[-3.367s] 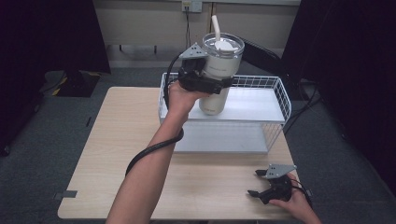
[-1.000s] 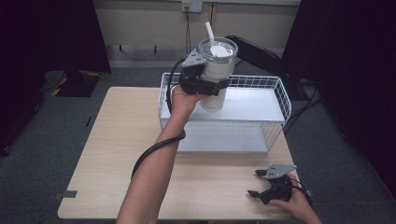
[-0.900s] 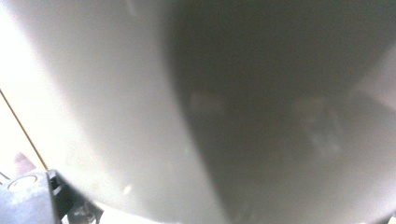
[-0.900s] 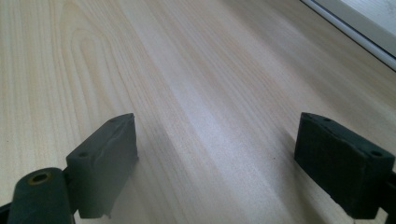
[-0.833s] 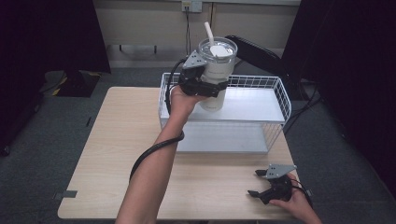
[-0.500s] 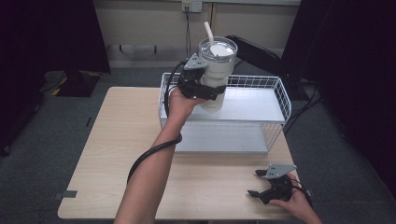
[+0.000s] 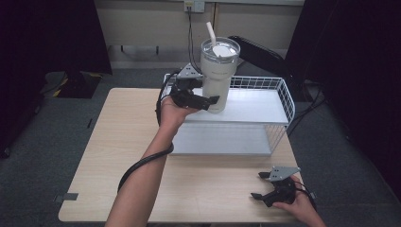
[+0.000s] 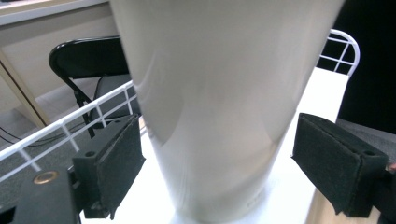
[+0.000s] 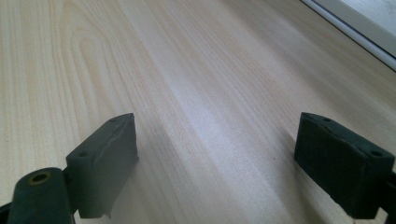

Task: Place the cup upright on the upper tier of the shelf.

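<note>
A tall cream tumbler (image 7: 216, 80) with a clear lid and a white straw stands upright on the top shelf of a white wire rack (image 7: 265, 105). My left gripper (image 7: 208, 98) is open at the tumbler's base, one jaw on each side. In the left gripper view the tumbler (image 8: 215, 107) rests on the white shelf (image 8: 322, 88), and a small gap shows between it and each black pad (image 8: 116, 163). My right gripper (image 7: 258, 185) lies open near the table's front right corner. Bare wood (image 9: 215, 107) shows between its jaws.
The rack has a lower shelf (image 7: 222, 139) and a raised wire rim (image 7: 286, 92) along its back and right sides. A black chair (image 7: 257, 47) stands behind it. The wooden table (image 7: 118, 151) spreads out to the left and in front of the rack.
The left hand has lowered the tumbler from a tilted hold above the rack and set it upright on the top shelf. The left jaws have come off it. The right gripper has stayed put.
</note>
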Available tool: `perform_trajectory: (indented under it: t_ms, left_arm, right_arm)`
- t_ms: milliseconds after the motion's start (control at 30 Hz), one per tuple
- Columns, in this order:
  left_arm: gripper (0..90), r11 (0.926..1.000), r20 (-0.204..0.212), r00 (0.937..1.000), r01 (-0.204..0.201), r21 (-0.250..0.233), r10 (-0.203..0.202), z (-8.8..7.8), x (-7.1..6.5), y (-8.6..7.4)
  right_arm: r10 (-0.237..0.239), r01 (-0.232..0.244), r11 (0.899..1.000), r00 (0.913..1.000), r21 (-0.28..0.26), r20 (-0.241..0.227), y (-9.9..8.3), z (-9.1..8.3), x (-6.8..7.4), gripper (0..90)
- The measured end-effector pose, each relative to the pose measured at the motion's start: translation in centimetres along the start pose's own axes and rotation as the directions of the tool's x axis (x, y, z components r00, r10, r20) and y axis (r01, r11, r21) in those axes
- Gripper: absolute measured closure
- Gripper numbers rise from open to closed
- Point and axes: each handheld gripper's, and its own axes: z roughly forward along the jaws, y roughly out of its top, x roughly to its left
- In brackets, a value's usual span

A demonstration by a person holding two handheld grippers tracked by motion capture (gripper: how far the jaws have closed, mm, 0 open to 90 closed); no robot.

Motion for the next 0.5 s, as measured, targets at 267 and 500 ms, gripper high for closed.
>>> perform_trajectory:
  t_ms: [267, 500]
  left_arm:
    - [15.0, 0.9999, -0.011, 0.9999, 0.004, 0.015, -0.004, -1.6, 0.0, -0.2]
    - [15.1, 0.9995, -0.012, 0.9999, 0.006, 0.031, -0.006, -2.8, -0.4, -0.6]
  right_arm:
    - [0.001, -0.001, 1.000, 1.0000, 0.000, 0.000, 0.0, 0.0, 0.0, 12.7]
    - [0.001, -0.001, 1.000, 1.0000, 0.000, -0.001, 0.0, 0.0, 0.0, 12.7]
